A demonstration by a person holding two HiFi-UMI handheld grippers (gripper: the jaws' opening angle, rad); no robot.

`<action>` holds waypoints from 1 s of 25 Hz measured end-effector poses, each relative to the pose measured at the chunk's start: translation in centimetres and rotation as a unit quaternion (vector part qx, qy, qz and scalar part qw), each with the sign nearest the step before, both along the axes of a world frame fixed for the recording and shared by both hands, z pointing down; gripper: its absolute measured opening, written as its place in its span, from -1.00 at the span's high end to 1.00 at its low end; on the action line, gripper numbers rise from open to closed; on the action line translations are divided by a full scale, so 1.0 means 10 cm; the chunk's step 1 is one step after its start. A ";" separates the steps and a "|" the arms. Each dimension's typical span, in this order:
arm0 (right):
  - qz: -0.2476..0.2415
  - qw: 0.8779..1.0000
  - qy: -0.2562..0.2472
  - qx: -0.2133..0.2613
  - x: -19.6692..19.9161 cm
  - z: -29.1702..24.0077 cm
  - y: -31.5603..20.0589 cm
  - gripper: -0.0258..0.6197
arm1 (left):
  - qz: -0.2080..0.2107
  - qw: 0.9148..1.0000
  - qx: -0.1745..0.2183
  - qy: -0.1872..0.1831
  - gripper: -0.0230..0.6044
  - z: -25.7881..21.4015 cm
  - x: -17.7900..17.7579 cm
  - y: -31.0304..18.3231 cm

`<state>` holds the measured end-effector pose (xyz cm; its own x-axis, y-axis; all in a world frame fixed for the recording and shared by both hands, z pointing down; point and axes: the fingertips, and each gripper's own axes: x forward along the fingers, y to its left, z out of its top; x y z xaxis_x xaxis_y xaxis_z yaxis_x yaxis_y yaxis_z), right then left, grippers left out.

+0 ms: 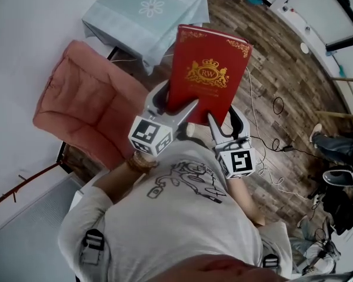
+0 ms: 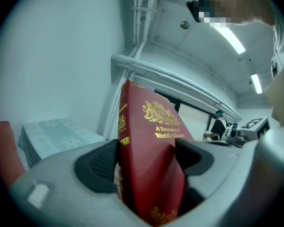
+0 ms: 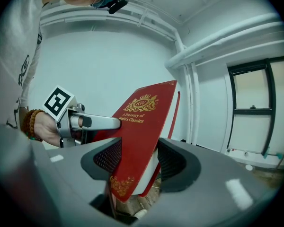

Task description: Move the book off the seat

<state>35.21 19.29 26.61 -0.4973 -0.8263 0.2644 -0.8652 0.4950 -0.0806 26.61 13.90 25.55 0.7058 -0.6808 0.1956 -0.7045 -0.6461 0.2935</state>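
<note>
left gripper [image 1: 173, 107] and right gripper [image 1: 226, 125] clamp the red gold-crested hardcover book [image 1: 209, 69] at its 6 o'clock end (long axis toward 12); pink cushioned seat [image 1: 88, 104] lies at 9.

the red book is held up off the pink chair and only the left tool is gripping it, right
Not quite: both tools grip it. The right gripper view shows the right tool shut on the red book, as the left tool is in the left gripper view. The book is indeed held up off the pink chair.
</note>
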 end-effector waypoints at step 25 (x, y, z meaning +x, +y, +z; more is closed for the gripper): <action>-0.071 0.997 0.003 -0.009 -0.27 0.18 -2.94 0.16 | -0.069 0.997 -0.017 0.016 -0.26 0.24 -0.34 -2.82</action>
